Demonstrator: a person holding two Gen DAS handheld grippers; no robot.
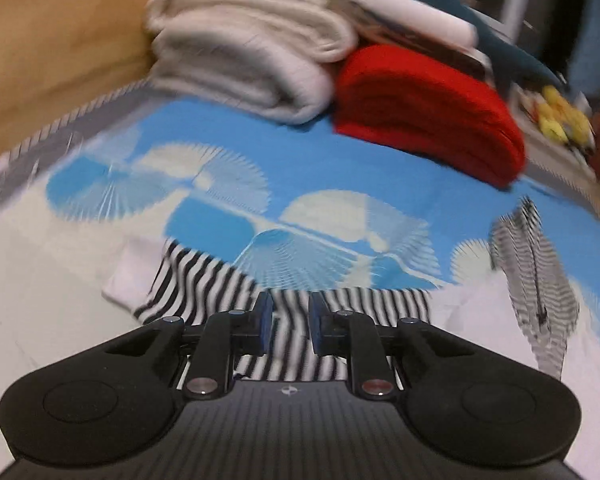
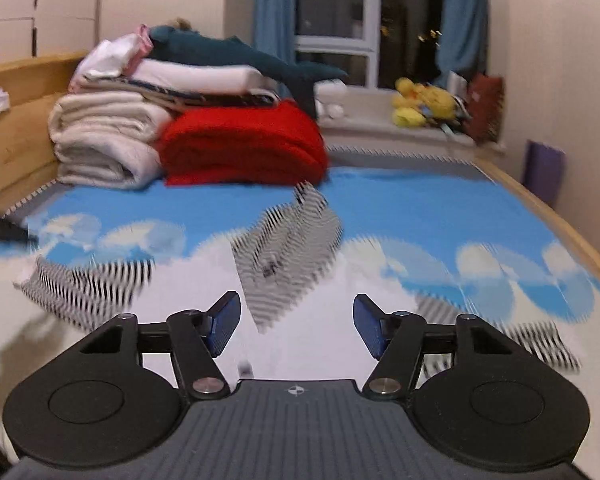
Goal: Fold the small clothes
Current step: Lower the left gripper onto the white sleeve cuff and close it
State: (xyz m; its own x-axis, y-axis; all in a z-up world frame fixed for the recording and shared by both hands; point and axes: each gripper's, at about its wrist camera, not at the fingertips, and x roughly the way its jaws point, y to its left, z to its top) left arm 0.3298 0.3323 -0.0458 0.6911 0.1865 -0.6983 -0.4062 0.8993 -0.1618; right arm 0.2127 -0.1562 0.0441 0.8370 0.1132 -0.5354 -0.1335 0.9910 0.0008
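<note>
Motion blur smears the striped garment (image 1: 292,344) pinched by left gripper (image 1: 290,322); right gripper (image 2: 297,326) gapes

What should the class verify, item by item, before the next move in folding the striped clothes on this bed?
1. Right gripper free to grasp: ok, jaws wide apart with nothing between them.
2. Left gripper grip on the striped garment: cannot tell; cloth shows between narrowly parted jaws, contact is blurred.
3. Second striped piece lying flat: not ok, it stands up in a peak.
4. Bedsheet ahead of the right gripper bare: ok.
5. Red blanket and white blanket apart from the clothes: ok.
</note>
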